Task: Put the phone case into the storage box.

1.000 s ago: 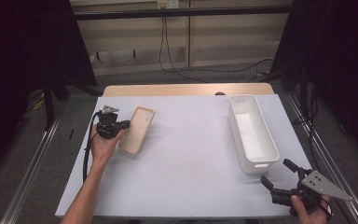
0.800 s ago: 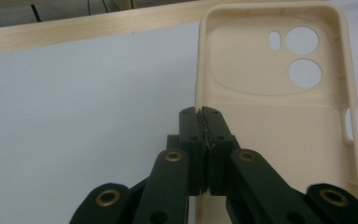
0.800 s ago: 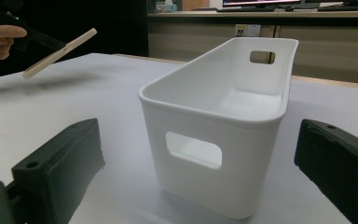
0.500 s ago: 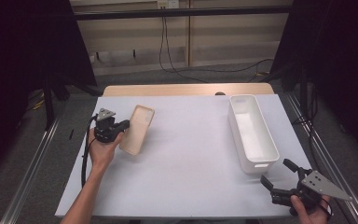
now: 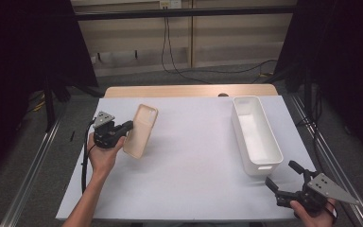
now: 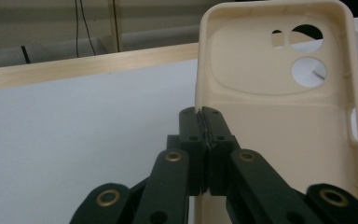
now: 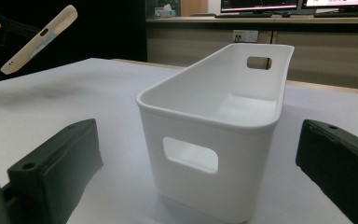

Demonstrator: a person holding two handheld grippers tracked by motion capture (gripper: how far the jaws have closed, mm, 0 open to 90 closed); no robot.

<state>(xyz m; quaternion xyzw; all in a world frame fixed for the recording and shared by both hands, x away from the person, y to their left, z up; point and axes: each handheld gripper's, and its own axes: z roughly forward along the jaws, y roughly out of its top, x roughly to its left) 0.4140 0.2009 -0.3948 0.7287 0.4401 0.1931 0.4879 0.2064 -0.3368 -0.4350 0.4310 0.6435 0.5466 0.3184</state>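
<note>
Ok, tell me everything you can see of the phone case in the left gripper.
The phone case is a cream, matte shell that looks like soft plastic or silicone, empty, with two round camera cutouts, a small square one beside them, and slots along one side. It is lifted clear of the white table and tilted, camera end up, hollow side facing the left gripper, whose jaws are shut on its long side rim. Nothing else touches it.

The phone case (image 5: 141,130) now hangs tilted above the counter (image 5: 194,165), no longer lying flat on it as a second ago. The left hand-held gripper (image 5: 127,126), clamped on the case's edge, sits a little higher and nearer the counter's left side than before.
</note>
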